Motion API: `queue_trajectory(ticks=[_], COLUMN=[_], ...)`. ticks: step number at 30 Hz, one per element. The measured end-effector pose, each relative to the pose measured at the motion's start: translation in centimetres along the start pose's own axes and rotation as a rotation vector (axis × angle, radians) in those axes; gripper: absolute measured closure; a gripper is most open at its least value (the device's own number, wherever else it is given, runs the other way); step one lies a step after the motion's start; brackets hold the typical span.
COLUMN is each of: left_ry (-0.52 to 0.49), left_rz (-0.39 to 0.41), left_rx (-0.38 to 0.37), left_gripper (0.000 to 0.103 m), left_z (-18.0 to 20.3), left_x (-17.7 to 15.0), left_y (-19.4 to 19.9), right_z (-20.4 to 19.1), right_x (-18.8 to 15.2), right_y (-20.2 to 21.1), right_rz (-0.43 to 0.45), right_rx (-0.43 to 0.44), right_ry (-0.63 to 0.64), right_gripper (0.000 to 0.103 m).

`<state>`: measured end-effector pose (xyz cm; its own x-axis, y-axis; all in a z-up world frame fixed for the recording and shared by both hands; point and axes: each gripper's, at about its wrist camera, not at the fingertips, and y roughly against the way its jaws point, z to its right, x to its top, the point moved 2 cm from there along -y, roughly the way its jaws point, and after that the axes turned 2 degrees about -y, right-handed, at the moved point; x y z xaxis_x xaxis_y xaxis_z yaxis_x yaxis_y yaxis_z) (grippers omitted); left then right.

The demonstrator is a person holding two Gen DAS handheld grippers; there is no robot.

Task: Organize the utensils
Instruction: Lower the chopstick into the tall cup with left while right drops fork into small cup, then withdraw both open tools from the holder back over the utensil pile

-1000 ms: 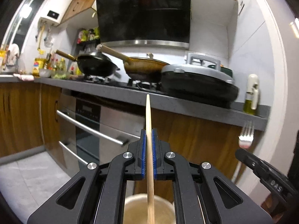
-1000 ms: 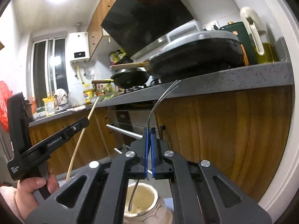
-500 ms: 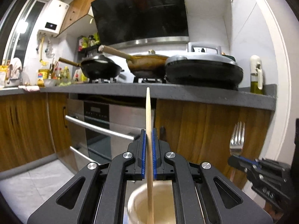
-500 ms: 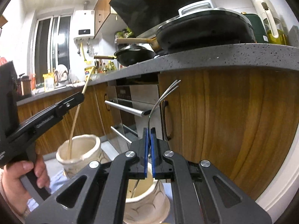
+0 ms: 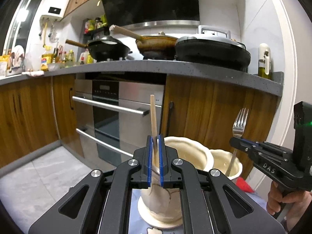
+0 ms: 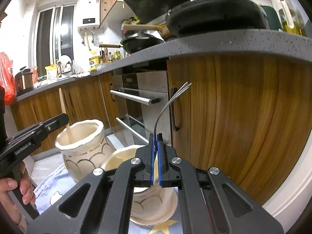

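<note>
My left gripper [image 5: 154,160] is shut on a wooden chopstick [image 5: 153,115] that stands upright with its lower end inside a tall cream ceramic holder [image 5: 187,152]. From the right wrist view the chopstick [image 6: 65,115] enters that holder [image 6: 83,144]. My right gripper [image 6: 155,159] is shut on a metal fork [image 6: 167,105], tines up, its handle down in a second, shorter cream holder [image 6: 124,156]. In the left wrist view the fork [image 5: 238,124] rises from that holder [image 5: 224,156] at right.
Both holders stand on a light blue cloth [image 6: 52,183] on a low surface. Behind are wooden cabinets [image 6: 234,117], a steel oven [image 5: 117,113] and a grey counter [image 5: 156,68] with pans. A red object [image 5: 243,184] lies by the right holder.
Both grippers have come down: the chopstick now reaches deeper into the tall holder and the fork handle has sunk into the shorter holder. Both holders show larger and nearer.
</note>
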<state>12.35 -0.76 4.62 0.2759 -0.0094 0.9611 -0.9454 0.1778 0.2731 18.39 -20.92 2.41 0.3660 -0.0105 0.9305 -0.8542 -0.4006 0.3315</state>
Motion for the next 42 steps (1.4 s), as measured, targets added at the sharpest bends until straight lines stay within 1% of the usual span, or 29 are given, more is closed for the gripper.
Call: queue_trajectory(ticks=[1, 3, 5, 6, 7, 8, 9, 10, 11, 12, 14, 15, 16, 17, 18, 19, 20, 21, 27, 29, 34, 36, 38, 40, 42], left_ry=[-0.002, -0.002, 0.002, 0.002, 0.002, 0.001, -0.004, -0.013, -0.022, -0.032, -0.038, -0.037, -0.037, -0.039, -0.038, -0.035, -0.032, -0.028, -0.01, 0.013, 0.04, 0.048, 0.049, 0.039, 0.032], left_rz=[-0.002, -0.006, -0.012, -0.014, -0.01, -0.005, 0.004, 0.016, 0.022, 0.025, 0.022, 0.022, 0.019, 0.013, 0.008, -0.004, -0.021, -0.037, -0.133, -0.165, -0.231, -0.273, -0.277, -0.298, -0.319], left_rx=[0.004, 0.007, 0.013, 0.017, 0.022, 0.027, 0.034, 0.042, 0.052, 0.062, 0.073, 0.073, 0.074, 0.081, 0.088, 0.092, 0.091, 0.09, 0.115, 0.118, 0.135, 0.142, 0.144, 0.161, 0.154], left_gripper=[0.093, 0.082, 0.079, 0.076, 0.074, 0.064, 0.056, 0.053, 0.049, 0.041, 0.031, 0.026, 0.023, 0.018, 0.012, 0.01, 0.009, 0.008, 0.006, 0.006, 0.006, 0.006, 0.006, 0.006, 0.006], left_z=[0.0, 0.0, 0.0, 0.0, -0.1, -0.1, 0.0, 0.0, 0.1, 0.2, 0.2, 0.2, 0.2, 0.2, 0.1, 0.1, 0.0, -0.2, -0.9, -1.3, -1.9, -2.1, -2.3, -2.3, -2.3], left_x=[-0.1, -0.3, -0.5, -0.6, -0.7, -0.7, -0.7, -0.8, -0.8, -0.9, -1.3, -1.4, -1.6, -1.9, -2.2, -2.5, -2.8, -3.2, -6.0, -7.0, -9.1, -9.9, -10.6, -10.9, -11.3], left_y=[0.0, 0.0, 0.0, 0.1, 0.3, 0.5, 0.9, 1.4, 1.7, 2.1, 2.8, 3.1, 3.4, 4.0, 4.3, 4.6, 4.9, 5.1, 6.4, 6.9, 7.7, 7.8, 8.2, 8.3, 8.3], right_z=[0.0, 0.3, 0.5, 0.6, 0.5, 0.6, 0.6, 0.6, 0.6, 0.7, 0.8, 0.8, 0.8, 0.8, 0.7, 0.6, 0.6, 0.4, -0.3, -0.4, -0.6, -0.8, -1.0, -1.3, -1.7], right_x=[-0.1, -0.3, -0.4, -0.3, -0.2, -0.2, -0.2, -0.2, -0.2, -0.2, -0.3, -0.4, -0.5, -0.7, -0.9, -1.1, -1.5, -1.8, -4.2, -5.0, -6.9, -7.6, -8.2, -8.8, -9.2], right_y=[-0.2, -0.4, -0.4, -0.3, -0.2, 0.1, 0.4, 0.6, 0.9, 1.2, 1.9, 2.3, 2.6, 3.1, 3.7, 4.1, 4.7, 5.2, 6.5, 6.8, 6.6, 6.3, 6.3, 6.2, 6.0], right_rz=[-0.011, -0.028, -0.028, -0.026, -0.024, -0.021, -0.015, -0.01, -0.008, -0.007, -0.006, -0.003, -0.001, 0.0, 0.001, 0.001, 0.001, -0.002, -0.072, -0.091, -0.161, -0.189, -0.208, -0.23, -0.25], right_rx=[-0.001, 0.001, -0.004, -0.005, -0.003, 0.001, 0.005, 0.004, -0.004, -0.011, -0.01, -0.007, -0.005, -0.002, 0.002, 0.004, 0.007, 0.011, -0.018, -0.025, -0.039, -0.051, -0.057, -0.051, -0.05], right_ry=[-0.003, -0.015, -0.017, -0.018, -0.021, -0.028, -0.034, -0.034, -0.033, -0.037, -0.051, -0.057, -0.058, -0.058, -0.058, -0.059, -0.059, -0.057, -0.015, -0.012, -0.018, -0.007, -0.001, 0.001, 0.012], right_gripper=[0.1, 0.099, 0.098, 0.096, 0.085, 0.075, 0.062, 0.062, 0.061, 0.059, 0.048, 0.038, 0.03, 0.025, 0.016, 0.009, 0.007, 0.005, 0.005, 0.005, 0.005, 0.005, 0.005, 0.005, 0.005])
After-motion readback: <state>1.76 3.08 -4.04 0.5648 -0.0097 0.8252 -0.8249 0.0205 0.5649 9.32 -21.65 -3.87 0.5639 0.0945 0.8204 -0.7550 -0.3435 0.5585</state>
